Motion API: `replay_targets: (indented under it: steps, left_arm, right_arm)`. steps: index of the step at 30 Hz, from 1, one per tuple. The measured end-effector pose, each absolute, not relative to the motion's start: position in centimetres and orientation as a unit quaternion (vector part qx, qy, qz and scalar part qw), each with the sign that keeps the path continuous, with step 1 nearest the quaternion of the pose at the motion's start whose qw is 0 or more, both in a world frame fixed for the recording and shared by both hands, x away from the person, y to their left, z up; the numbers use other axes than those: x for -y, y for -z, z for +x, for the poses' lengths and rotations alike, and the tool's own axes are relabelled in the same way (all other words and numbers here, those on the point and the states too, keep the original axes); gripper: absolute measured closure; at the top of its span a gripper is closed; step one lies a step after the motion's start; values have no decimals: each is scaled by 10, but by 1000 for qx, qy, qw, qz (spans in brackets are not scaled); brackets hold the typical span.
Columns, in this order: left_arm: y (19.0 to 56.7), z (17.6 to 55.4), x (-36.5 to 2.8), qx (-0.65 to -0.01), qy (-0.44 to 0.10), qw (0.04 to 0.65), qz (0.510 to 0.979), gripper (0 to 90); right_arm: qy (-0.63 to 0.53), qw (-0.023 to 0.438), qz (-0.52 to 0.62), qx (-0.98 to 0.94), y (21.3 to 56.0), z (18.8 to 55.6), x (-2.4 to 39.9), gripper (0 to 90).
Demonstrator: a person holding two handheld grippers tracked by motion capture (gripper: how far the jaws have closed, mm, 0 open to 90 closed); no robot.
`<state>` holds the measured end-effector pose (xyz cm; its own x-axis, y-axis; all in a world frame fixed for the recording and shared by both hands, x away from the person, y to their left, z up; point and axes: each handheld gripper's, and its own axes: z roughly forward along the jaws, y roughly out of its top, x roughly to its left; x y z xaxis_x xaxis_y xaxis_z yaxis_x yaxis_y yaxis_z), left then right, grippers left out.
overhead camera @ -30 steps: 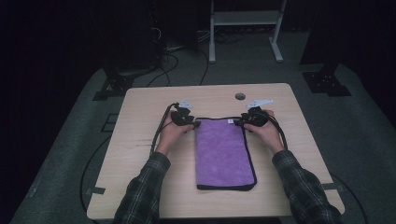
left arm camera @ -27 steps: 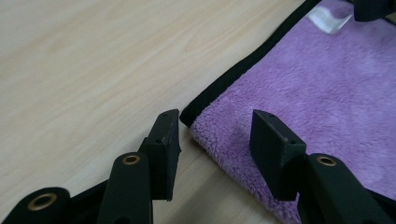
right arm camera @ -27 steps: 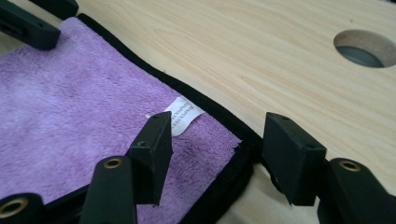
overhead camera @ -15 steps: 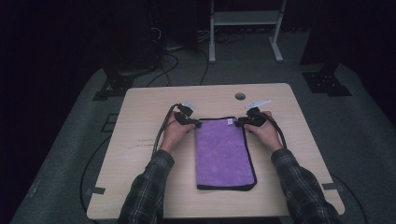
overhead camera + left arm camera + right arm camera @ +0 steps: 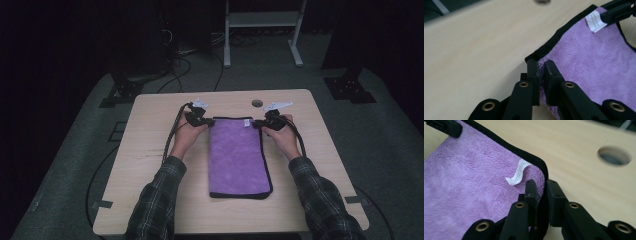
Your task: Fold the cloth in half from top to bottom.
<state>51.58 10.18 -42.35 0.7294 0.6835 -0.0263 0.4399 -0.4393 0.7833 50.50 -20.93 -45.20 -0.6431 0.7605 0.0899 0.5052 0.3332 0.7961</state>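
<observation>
A folded purple towel (image 5: 237, 155) with black edging lies lengthwise on the wooden table (image 5: 150, 165). My left gripper (image 5: 207, 120) is at its far left corner. In the left gripper view that gripper (image 5: 541, 63) has just closed, and its jaws pinch the towel (image 5: 594, 65) at the black hem. My right gripper (image 5: 257, 124) is at the far right corner. In the right gripper view its jaws (image 5: 541, 183) have just been closing and press on the towel's (image 5: 469, 185) edge beside the white label (image 5: 517, 172).
A round cable hole (image 5: 257, 103) sits in the table just beyond the towel, near the right gripper. Bare wood lies on both sides of the towel. Cables trail from both grippers. A white stand (image 5: 260, 20) stands on the dark floor behind the table.
Both grippers' jaws have shut on the towel's far corners. The left hand has risen slightly; the right hand has stayed put.
</observation>
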Motion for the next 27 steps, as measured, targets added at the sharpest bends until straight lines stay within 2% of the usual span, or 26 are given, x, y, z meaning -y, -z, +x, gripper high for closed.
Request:
replay_targets:
  steps: [1,4,9,16,21,27]
  left_arm:
    - [409,514,-101,-323,-174,414,833,847]
    - [391,509,-104,-310,-191,426,828,847]
    - [376,488,-112,-282,-183,448,829,846]
    - [377,451,-119,-259,-160,461,834,847]
    - [385,427,-122,-255,-143,461,838,847]
    - [398,398,-126,-254,-115,458,844,847]
  right_arm:
    - [-432,162,390,-797,439,506,209,793]
    - [-448,174,377,-792,418,505,210,792]
    - [-471,177,350,-790,401,487,216,792]
    - [-484,161,319,-799,403,455,221,791]
    - [-495,129,311,-801,415,425,226,790]
    - [-489,112,304,-810,426,398,226,789]
